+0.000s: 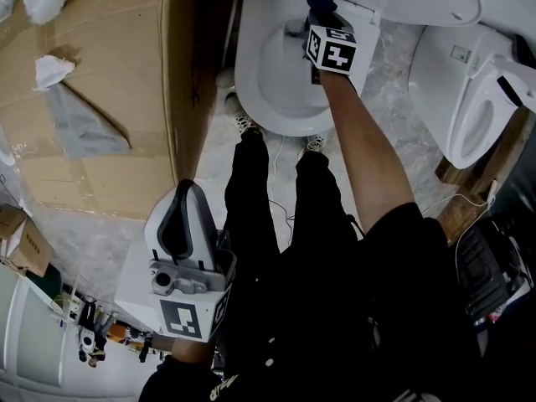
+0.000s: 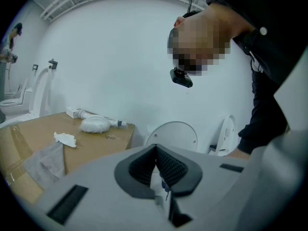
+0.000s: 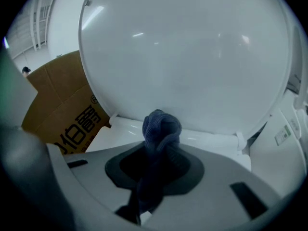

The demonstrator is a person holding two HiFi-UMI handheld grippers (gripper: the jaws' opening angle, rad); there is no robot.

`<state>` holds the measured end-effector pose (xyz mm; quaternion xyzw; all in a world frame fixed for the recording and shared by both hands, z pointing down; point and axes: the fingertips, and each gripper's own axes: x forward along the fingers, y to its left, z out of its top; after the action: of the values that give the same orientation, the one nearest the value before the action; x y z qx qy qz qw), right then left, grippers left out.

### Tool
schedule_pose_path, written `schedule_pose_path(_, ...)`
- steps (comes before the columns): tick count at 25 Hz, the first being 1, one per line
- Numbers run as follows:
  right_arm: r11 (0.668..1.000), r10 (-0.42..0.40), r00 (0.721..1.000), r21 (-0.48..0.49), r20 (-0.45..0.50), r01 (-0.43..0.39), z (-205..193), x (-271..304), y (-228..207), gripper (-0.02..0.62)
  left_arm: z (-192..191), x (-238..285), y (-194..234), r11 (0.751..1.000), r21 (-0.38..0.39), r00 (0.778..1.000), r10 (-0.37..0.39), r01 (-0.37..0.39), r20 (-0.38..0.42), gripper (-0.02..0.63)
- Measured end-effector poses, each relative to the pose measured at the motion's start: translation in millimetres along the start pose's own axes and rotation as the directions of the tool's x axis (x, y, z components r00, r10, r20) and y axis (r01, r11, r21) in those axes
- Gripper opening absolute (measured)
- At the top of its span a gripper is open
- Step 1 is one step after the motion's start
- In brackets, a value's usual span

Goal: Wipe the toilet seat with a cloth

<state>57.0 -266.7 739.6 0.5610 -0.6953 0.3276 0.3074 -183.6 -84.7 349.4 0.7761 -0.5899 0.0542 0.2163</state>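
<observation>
— Over the toilet, right gripper?
— Clamped on a dark blue cloth, bunched into a knot past the jaw tips. Cloth sits at the rear of the seat, just below the raised lid; contact with the seat can't be confirmed.
— Left gripper?
— Jaws together, nothing between them — held low at the person's left side, well apart from the toilet.
— Surroundings?
— Cardboard box just left of the bowl; second toilet to the right.
</observation>
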Motion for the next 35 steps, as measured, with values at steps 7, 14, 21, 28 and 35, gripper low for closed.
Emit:
schedule_pose_path(7, 0.998, 0.059, 0.998, -0.011, -0.025, -0.059, -2, -2, -3, 0.084, 1, -9, -6, 1.000, 0.010, 1.000, -0.001, 0.001, 0.008, 0.009)
schedule_pose_path(14, 0.962, 0.152, 0.986, -0.218, -0.068, -0.163, 2, -32, -15, 0.086, 11, -14, -20, 1.000, 0.022, 0.999, -0.014, 0.013, 0.034, 0.009)
schedule_pose_path(21, 0.862, 0.334, 0.941, -0.387, -0.057, -0.329, 11, -117, -12, 0.086, 49, -18, -47, 0.998, 0.050, 0.993, -0.032, 0.026, 0.110, 0.009)
schedule_pose_path(28, 0.843, 0.436, 0.900, -0.345, -0.009, -0.412, 34, -234, -26, 0.086, 88, -30, -71, 0.995, 0.097, 0.984, -0.053, 0.037, 0.168, 0.009)
schedule_pose_path(35, 0.880, 0.401, 0.903, -0.337, 0.152, -0.334, 77, -332, -47, 0.086, 132, -43, -93, 0.989, 0.136, 0.966, -0.092, 0.060, 0.241, 0.009)
